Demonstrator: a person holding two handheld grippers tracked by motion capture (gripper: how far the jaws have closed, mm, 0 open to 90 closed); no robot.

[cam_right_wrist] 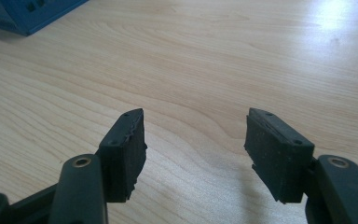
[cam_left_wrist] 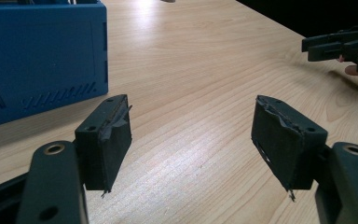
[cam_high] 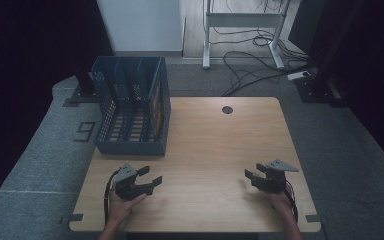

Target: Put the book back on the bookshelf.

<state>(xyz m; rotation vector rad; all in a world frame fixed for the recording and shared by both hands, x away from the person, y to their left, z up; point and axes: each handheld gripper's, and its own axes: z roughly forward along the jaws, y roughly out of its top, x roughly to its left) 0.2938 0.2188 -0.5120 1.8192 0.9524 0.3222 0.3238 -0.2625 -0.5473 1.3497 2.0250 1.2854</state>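
My left gripper [cam_high: 151, 176] hovers low over the front left of the wooden table [cam_high: 215, 145], held in a hand that comes in from the bottom edge. Its jaws stand open with bare wood between them, as the left gripper view [cam_left_wrist: 193, 105] confirms. My right gripper [cam_high: 252, 171] sits at the front right, also open and holding nothing [cam_right_wrist: 193, 114]. In the left gripper view the right gripper [cam_left_wrist: 340, 44] appears far off at the upper right, with fingers of the hand behind it.
A blue slotted file rack [cam_high: 132, 107] stands at the table's back left [cam_left_wrist: 42, 60] [cam_right_wrist: 23, 14], with something yellow in its rightmost slot. A round cable hole [cam_high: 227, 109] lies near the far edge. Cables and a desk frame [cam_high: 242, 30] are on the floor beyond.
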